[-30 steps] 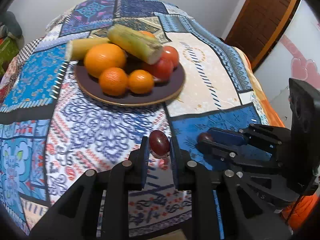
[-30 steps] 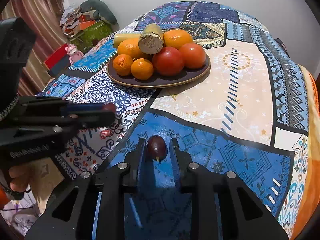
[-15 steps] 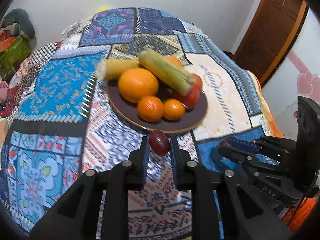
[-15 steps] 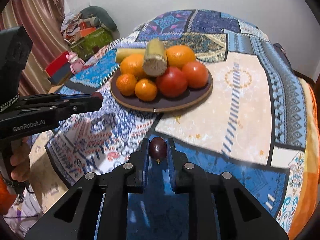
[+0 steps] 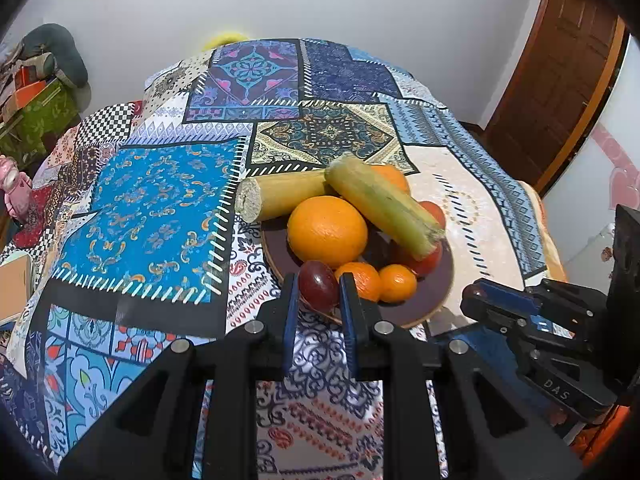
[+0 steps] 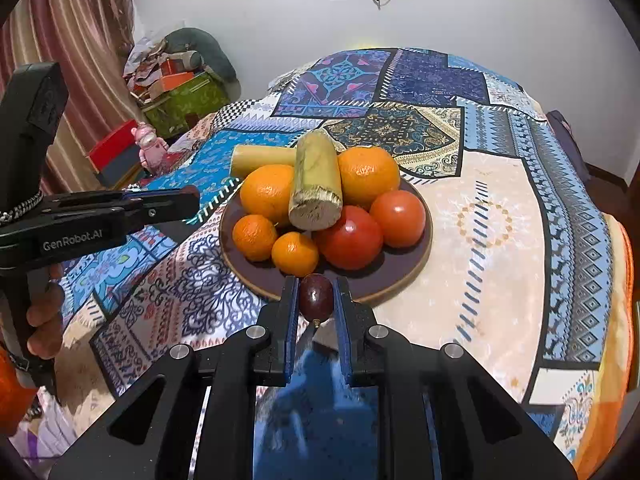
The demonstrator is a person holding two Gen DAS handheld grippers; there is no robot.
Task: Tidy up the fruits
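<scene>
A dark brown plate [image 5: 434, 292] [image 6: 400, 272] on the patchwork cloth holds oranges [image 5: 327, 236] [image 6: 267, 192], small tangerines [image 6: 295, 253], tomatoes [image 6: 350, 238] and two sugarcane pieces [image 5: 384, 210] [image 6: 316, 186]. My left gripper [image 5: 319, 292] is shut on a dark red grape [image 5: 319, 285], held just above the plate's near rim. My right gripper [image 6: 316, 298] is shut on another dark red grape [image 6: 316, 294], also at the plate's near rim. The right gripper also shows in the left wrist view [image 5: 474, 300].
The table is covered by a patchwork cloth [image 5: 160, 208]. A wooden door [image 5: 560, 72] is at the right. Boxes and clutter [image 6: 176, 84] and a pink toy [image 6: 150, 148] lie left of the table. The table edge falls away at the near side.
Both grippers have risen and moved forward toward the plate, each carrying its grape. The plate now lies right at the fingertips in both views.
</scene>
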